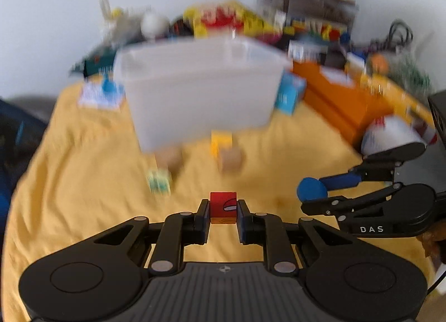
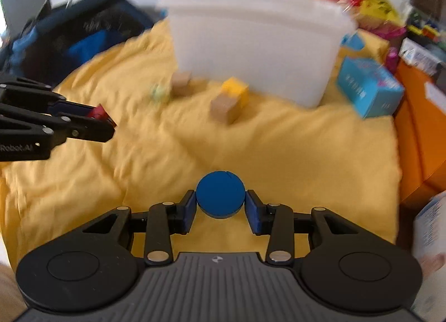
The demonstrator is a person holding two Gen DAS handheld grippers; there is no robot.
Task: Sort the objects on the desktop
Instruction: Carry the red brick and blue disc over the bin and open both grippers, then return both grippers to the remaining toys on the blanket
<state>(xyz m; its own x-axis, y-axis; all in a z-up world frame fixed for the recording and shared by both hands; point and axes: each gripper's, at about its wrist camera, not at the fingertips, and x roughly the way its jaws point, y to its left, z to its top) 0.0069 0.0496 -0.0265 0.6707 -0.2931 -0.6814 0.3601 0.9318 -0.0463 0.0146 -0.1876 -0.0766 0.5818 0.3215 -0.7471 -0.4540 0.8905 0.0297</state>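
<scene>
Left wrist view: left gripper [image 1: 223, 208] clamped a red block [image 1: 223, 204] at lower centre; right gripper [image 2: 220, 203] pinched a blue disc [image 2: 220, 195]; white bin [image 1: 200, 84] above, blurred

Both wrist views look down, sharing the white bin [image 1: 200, 90].

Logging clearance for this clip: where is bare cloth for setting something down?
Free: yellow cloth between the hand-held grippers and the wooden blocks, and left of the green block. Crowded: around the white bin, blue box, orange box.
</scene>
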